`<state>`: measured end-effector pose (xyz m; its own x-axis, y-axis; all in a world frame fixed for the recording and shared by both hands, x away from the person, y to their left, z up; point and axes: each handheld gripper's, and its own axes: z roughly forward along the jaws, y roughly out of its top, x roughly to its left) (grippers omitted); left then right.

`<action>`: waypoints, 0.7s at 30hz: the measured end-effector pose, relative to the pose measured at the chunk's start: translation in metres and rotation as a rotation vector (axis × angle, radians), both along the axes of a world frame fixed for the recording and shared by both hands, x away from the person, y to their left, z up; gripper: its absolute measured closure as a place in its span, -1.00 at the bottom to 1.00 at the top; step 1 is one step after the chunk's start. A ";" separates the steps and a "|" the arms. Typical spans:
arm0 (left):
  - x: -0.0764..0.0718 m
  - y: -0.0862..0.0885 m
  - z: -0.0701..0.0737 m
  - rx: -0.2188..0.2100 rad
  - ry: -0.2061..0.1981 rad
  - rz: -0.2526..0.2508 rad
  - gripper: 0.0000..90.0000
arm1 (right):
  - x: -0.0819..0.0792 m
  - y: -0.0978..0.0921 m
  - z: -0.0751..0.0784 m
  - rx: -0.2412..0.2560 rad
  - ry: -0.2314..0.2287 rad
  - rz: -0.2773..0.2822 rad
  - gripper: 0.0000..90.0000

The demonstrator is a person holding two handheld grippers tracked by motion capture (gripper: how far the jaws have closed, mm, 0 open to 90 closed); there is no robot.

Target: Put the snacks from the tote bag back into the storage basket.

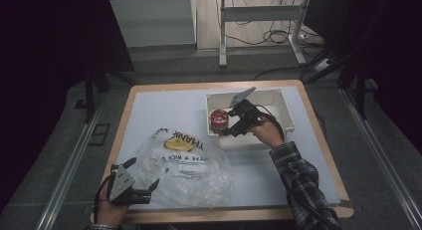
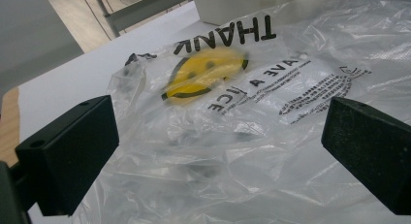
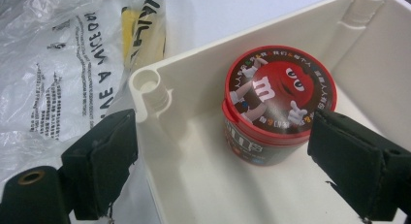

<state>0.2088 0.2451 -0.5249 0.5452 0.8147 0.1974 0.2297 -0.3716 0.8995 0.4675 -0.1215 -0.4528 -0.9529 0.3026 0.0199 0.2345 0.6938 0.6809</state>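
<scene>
A red M&M's tub [image 1: 218, 119] stands upright in the left end of a white open box [image 1: 278, 93]. My right gripper [image 1: 228, 124] hovers over that end, open. In the right gripper view its jaws straddle the box's corner wall [image 3: 194, 73]: one jaw is outside the box, the other inside beside the tub [image 3: 278, 98]. A clear plastic bag [image 1: 186, 165] with a yellow smiley and "THANK" print lies flat at the table's front left. My left gripper [image 1: 144, 172] is at the bag's left edge, open, and the bag [image 2: 232, 136] lies between and beyond its jaws.
The table has a pale top with a wooden border [image 1: 124, 120]. Beyond the table stand a metal frame [image 1: 222, 36] and cables on the floor [image 1: 278, 38]. A person's plaid sleeve [image 1: 298, 185] crosses the front right. Bare tabletop lies between bag and box.
</scene>
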 end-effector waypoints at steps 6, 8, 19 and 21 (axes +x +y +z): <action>0.000 0.000 0.000 0.001 0.000 0.000 -1.00 | -0.003 -0.001 0.000 0.000 -0.012 -0.007 -0.75; 0.000 0.000 0.000 0.000 0.000 0.000 -1.00 | -0.004 -0.002 -0.001 -0.005 -0.022 -0.007 -0.75; 0.000 0.000 0.000 0.000 -0.001 -0.001 -1.00 | -0.009 -0.012 -0.006 0.003 -0.052 -0.044 -0.75; 0.000 0.000 0.000 -0.003 -0.001 -0.001 -1.00 | -0.010 -0.014 -0.006 0.012 -0.053 -0.052 -0.75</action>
<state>0.2085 0.2454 -0.5246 0.5457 0.8149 0.1954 0.2284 -0.3690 0.9009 0.4574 -0.1356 -0.4583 -0.9358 0.3515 -0.0265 0.2332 0.6737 0.7013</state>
